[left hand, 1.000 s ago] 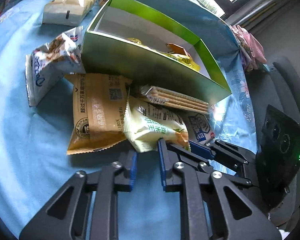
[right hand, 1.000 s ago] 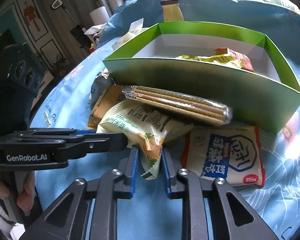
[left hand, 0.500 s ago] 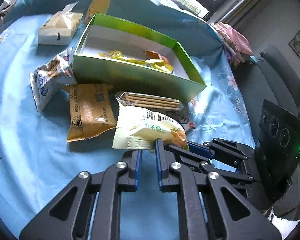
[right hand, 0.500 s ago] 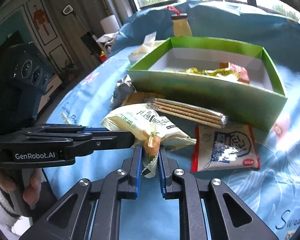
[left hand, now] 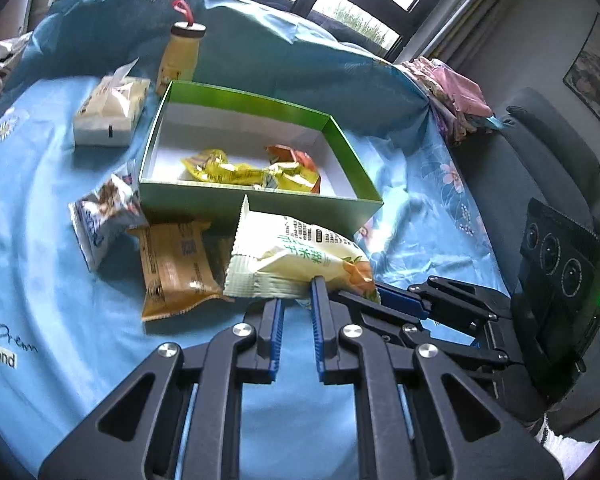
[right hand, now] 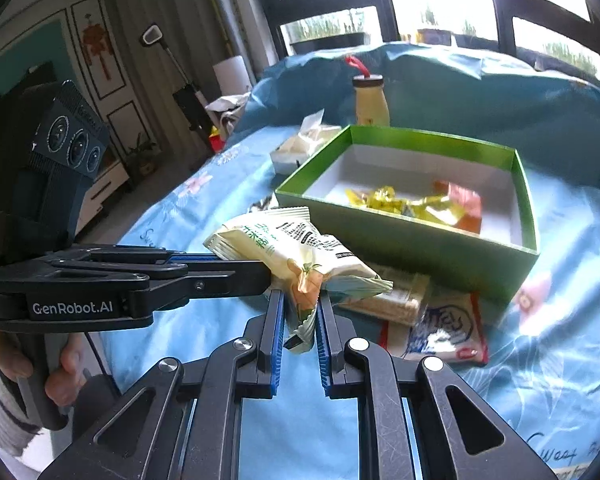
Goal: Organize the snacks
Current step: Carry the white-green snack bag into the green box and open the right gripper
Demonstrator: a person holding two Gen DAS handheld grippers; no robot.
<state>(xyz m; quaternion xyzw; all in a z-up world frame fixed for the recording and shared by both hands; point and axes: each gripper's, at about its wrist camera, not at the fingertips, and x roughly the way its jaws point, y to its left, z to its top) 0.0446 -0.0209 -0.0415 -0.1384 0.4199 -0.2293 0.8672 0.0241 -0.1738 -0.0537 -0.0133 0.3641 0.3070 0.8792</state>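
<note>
Right wrist view: right tool (right hand: 299, 322) clamped on crimped end of pale snack bag (right hand: 296, 248), left tool (left hand: 296, 306) shut on its bottom seam, bag airborne just before green box (right hand: 525, 216). Light, puffy, slippery film; hold the seams.

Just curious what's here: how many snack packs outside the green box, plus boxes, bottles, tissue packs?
Snack packs outside the box: 5 (pale yellow pack, brown pack, white-blue pack, cracker sleeve, red-white pack)
Green box: 1
Drink bottle: 1
Tissue pack: 1
Total: 8
</note>
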